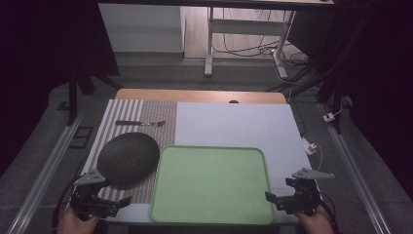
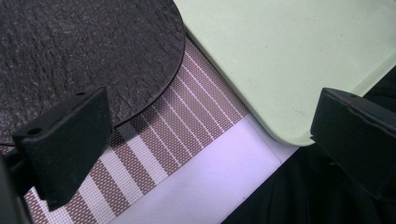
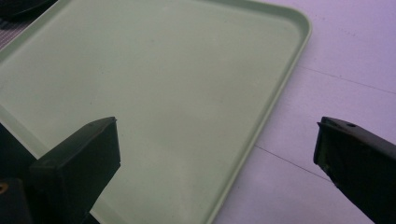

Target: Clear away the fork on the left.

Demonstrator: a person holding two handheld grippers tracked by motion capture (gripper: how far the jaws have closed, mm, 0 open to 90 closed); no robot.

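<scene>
High view: a green tray (image 1: 212,185) lies on the near middle of the desk (image 1: 234,124), partly on a white sheet and with its left edge over a striped mat (image 1: 146,109). A dark round plate (image 1: 128,159) rests on the mat just left of the tray, its rim close to the tray's left edge. Farther back on the mat lies a fork (image 1: 140,123), well apart from both.

Left tool (image 1: 125,201) sits at the desk's near left corner, held in a hand (image 1: 75,223), its tips pointing toward the tray's near left corner. Left gripper view shows its jaws standing wide with nothing between them; below them are the plate (image 2: 79,51), the striped mat (image 2: 177,126) and the tray's rounded corner (image 2: 289,60).

Right tool (image 1: 269,196) sits at the near right, held in the other hand (image 1: 315,223), its tips just at the tray's right rim. Right gripper view shows its jaws also wide and holding nothing, one jaw over the tray (image 3: 159,93) and the other over the white sheet (image 3: 355,60).
</scene>
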